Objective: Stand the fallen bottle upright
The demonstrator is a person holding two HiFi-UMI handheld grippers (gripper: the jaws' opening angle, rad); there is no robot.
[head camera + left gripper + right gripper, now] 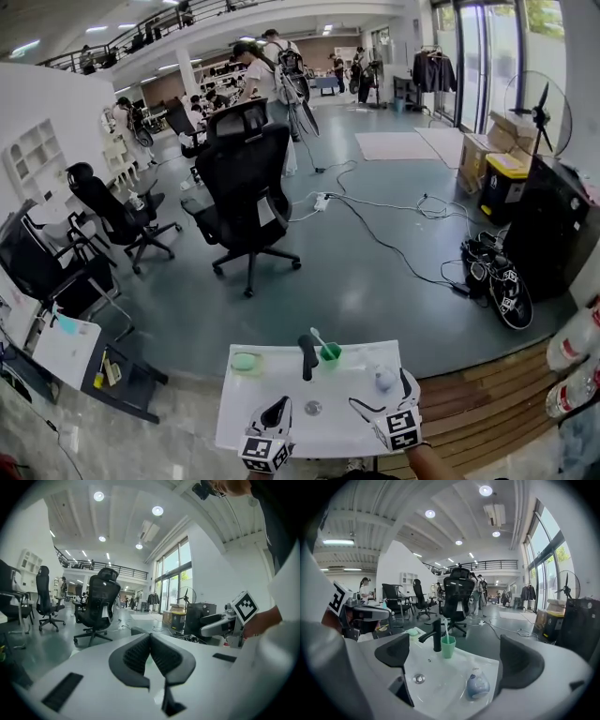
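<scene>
Plastic, glossy and teardrop-shaped, the fallen bottle point(478, 686) lies on its side in the white sink point(436, 691), right of the black faucet point(436, 638) and nearer us. We judge it light, stiff and slippery against smooth ceramic, best taken across its rounded blue body. Our right tool point(378, 398) faces it with pads spread wide; our left tool point(151, 653), left of the faucet, is closed on nothing

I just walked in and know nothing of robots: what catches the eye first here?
A white sink stands on an open office floor, with a black tap and a green cup at its back edge. A small bottle lies at its right side, before the open right gripper.
</scene>
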